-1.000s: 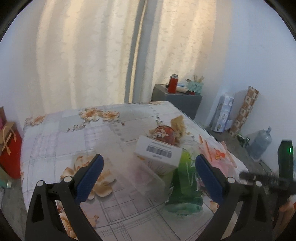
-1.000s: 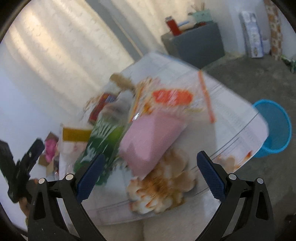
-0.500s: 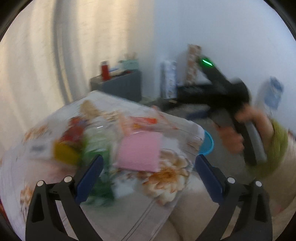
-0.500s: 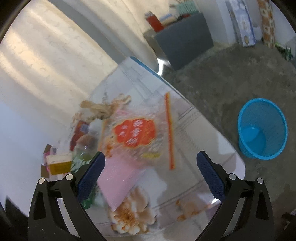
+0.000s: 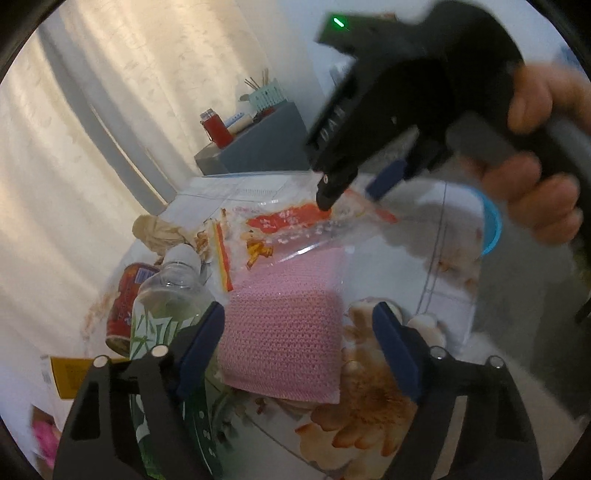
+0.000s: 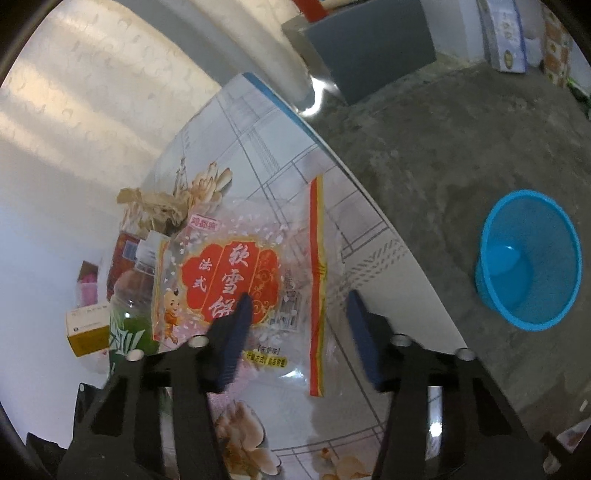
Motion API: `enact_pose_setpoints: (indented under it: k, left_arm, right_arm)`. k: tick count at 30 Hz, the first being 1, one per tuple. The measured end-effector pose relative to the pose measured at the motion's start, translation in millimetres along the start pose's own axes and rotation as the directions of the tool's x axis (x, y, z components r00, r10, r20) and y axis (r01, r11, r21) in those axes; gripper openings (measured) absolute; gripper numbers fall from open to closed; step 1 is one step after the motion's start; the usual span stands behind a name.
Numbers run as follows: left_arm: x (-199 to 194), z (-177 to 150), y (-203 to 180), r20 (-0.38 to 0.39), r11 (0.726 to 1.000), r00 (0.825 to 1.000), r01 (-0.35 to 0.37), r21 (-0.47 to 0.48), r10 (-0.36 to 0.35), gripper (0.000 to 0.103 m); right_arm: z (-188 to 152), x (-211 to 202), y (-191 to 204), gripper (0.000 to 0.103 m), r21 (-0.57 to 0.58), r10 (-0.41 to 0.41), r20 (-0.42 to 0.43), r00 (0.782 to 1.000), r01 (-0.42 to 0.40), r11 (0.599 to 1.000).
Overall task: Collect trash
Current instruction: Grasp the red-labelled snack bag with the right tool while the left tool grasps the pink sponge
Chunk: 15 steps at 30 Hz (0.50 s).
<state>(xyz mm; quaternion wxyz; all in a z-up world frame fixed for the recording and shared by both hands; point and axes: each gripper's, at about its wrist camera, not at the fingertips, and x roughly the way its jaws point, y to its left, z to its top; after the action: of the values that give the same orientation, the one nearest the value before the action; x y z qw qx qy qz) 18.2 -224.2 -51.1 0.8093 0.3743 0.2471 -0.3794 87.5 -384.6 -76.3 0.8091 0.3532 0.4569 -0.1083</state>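
Observation:
A clear snack bag (image 6: 251,280) with a red label lies on the table among other trash; it also shows in the left wrist view (image 5: 291,229). My right gripper (image 6: 297,314) is open, its fingers on either side of the bag's right part, close above it. My left gripper (image 5: 297,332) is open around a pink knitted cloth (image 5: 284,332). A green-labelled bottle (image 5: 166,314), a red can (image 5: 127,299), crumpled brown paper (image 5: 159,232) and a yellow box (image 6: 86,328) lie to the left. A blue bin (image 6: 528,258) stands on the floor.
The table (image 6: 388,266) has a floral cover and its edge runs just right of the snack bag. A grey cabinet (image 6: 369,48) with a red jar (image 5: 216,129) stands behind. Boxes (image 6: 506,33) lean at the wall. Curtains hang behind.
Both grippers have narrowed and moved closer to the trash. The right gripper has come down over the snack bag. The left view has swung right and down onto the pink cloth.

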Motion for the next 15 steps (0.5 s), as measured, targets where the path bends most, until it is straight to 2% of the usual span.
enact_pose_setpoints:
  k: [2, 4, 5, 12, 15]
  left_arm:
    - [9, 0, -3, -0.033, 1.0, 0.999, -0.012, 0.023, 0.013, 0.078]
    - [11, 0, -1, -0.05, 1.0, 0.999, -0.005, 0.011, 0.005, 0.078]
    - [11, 1, 1, -0.054, 1.0, 0.999, 0.0, 0.002, 0.0, 0.078]
    - [25, 10, 18, -0.086, 0.997, 0.995, 0.037, -0.072, -0.043, 0.079]
    - [35, 16, 25, -0.109, 0.995, 0.993, 0.037, -0.093, -0.047, 0.088]
  right_arm:
    - [-1, -2, -3, 0.028, 0.0, 0.011, -0.006, 1.0, -0.011, 1.0]
    - [-1, -2, -6, 0.023, 0.007, 0.029, 0.005, 1.0, -0.029, 1.0]
    - [-2, -3, -8, 0.015, 0.007, 0.026, 0.012, 1.0, -0.026, 1.0]
    - [-7, -31, -28, 0.01, 0.046, 0.0, 0.138, 0.99, -0.006, 0.999]
    - [-10, -47, -37, 0.009, 0.059, -0.035, 0.189, 0.981, 0.024, 0.998]
